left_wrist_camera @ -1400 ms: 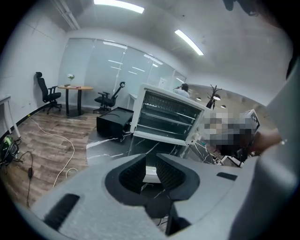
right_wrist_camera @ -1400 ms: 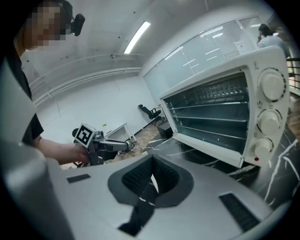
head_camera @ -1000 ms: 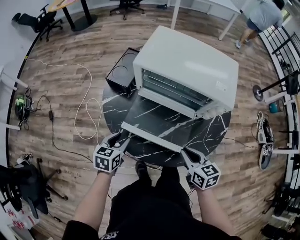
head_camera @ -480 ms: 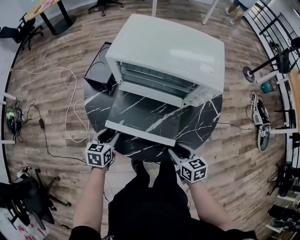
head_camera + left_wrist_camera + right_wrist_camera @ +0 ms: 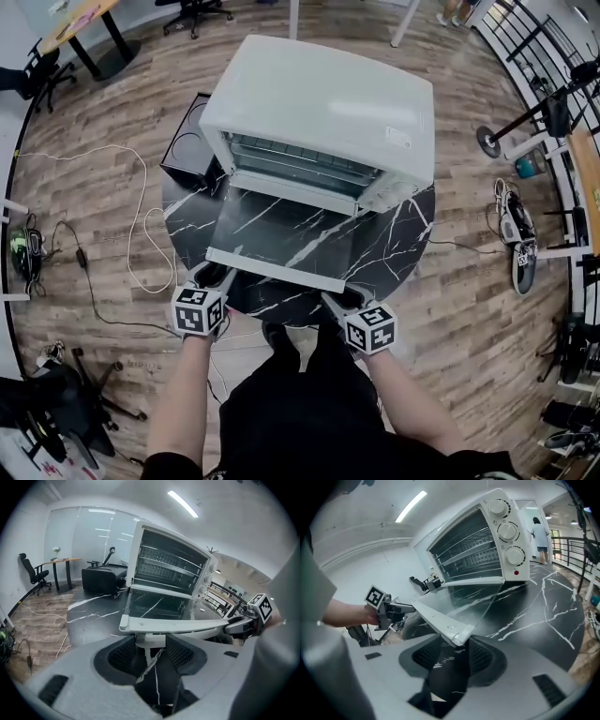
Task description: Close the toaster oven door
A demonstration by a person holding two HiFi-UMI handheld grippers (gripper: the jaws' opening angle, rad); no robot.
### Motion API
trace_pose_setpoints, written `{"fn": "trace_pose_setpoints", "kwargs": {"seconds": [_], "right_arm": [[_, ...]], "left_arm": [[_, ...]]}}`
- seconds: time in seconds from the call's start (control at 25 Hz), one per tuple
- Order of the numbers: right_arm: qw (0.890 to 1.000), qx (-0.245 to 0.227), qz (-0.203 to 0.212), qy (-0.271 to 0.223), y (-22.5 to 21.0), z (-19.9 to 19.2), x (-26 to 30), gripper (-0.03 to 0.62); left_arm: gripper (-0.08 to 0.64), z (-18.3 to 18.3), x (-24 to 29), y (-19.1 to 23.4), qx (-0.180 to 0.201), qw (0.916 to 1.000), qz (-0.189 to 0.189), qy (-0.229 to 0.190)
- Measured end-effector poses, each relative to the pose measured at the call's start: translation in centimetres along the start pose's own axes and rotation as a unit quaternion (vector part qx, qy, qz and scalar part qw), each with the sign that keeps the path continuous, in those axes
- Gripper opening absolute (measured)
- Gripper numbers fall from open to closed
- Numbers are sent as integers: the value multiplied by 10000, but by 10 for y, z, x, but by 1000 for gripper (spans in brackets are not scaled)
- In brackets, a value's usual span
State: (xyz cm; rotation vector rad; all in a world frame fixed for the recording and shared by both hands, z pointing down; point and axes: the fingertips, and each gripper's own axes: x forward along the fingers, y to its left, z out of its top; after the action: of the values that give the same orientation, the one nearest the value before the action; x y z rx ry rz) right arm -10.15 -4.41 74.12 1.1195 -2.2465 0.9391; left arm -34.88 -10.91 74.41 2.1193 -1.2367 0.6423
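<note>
The white toaster oven [image 5: 328,103] stands on a round black marble table [image 5: 412,246]. Its glass door [image 5: 286,234] lies open and about flat, with the white handle bar [image 5: 277,270] along its front edge. My left gripper [image 5: 217,277] is at the handle's left end. In the left gripper view its jaws [image 5: 150,644] stand wide around the handle's white post. My right gripper [image 5: 337,302] is at the handle's right end. Its jaws [image 5: 457,651] are closing, and the door's corner [image 5: 457,634] hangs just over the gap. I see no pad pressing.
A black box [image 5: 192,141] sits on the wood floor behind the table's left side. A white cable [image 5: 141,216] loops on the floor at the left. Shoes [image 5: 514,234] and stands are at the right, and a person [image 5: 541,531] stands far off.
The right gripper has drawn in towards the door's front right corner. The left gripper has stayed at the handle's left end. The door still lies open.
</note>
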Motion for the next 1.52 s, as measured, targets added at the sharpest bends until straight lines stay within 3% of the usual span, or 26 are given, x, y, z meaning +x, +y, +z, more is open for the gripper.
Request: {"fn": "trace_pose_setpoints", "kwargs": {"seconds": [0.28, 0.68, 1.52], "right_arm": [[9999, -57, -98, -107, 6, 27, -20, 136], [9984, -32, -6, -558, 14, 101, -58, 143], [9846, -683, 93, -1606, -8, 237, -90, 120]], "left_arm": [[208, 29, -21, -7, -85, 9996, -98, -246], [190, 103, -47, -19, 447, 9971, 101, -610], [190, 245, -45, -29, 489, 9855, 294, -1599]]}}
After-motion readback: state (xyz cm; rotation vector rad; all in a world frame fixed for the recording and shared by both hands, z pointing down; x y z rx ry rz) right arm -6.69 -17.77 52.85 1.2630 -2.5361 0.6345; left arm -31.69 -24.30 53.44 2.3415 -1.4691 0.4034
